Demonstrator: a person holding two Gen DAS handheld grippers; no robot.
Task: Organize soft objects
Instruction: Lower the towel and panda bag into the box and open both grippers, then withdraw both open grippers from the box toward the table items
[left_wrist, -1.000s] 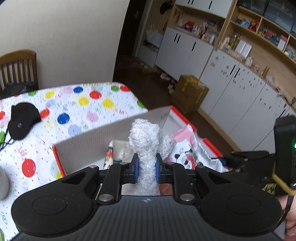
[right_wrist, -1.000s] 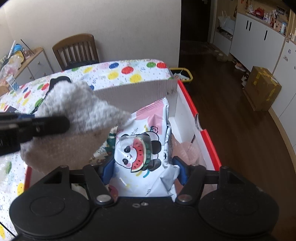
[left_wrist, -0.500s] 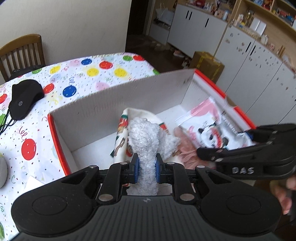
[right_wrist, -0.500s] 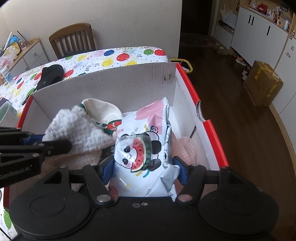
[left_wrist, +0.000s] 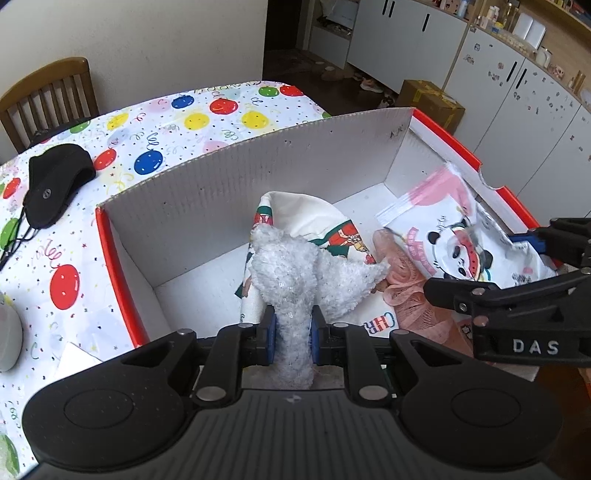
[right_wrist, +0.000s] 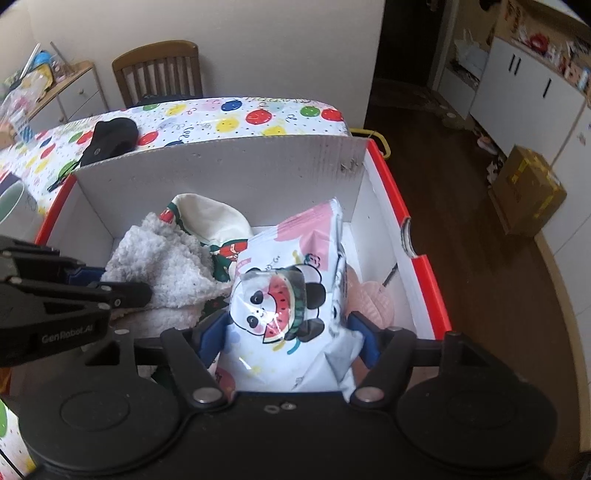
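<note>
The left hand-held gripper (left_wrist: 291, 330), pinching the towel (left_wrist: 295, 273), has sunk into the box (left_wrist: 258, 166) beside the right hand-held gripper (right_wrist: 284, 332), whose jaws have just been widening around the packet (right_wrist: 291, 295); release next.

Fluffy cloth towel (left_wrist: 295, 273), seemingly glossy plastic packet (right_wrist: 291, 295)

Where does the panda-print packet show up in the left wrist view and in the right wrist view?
Left wrist: the panda-print packet lies right of centre, inside the box, by the right gripper.
Right wrist: the packet is centre, low in the frame, between that gripper's blue pads.
Shared landmark: the fluffy grey cloth, beside the packet in both.
</note>
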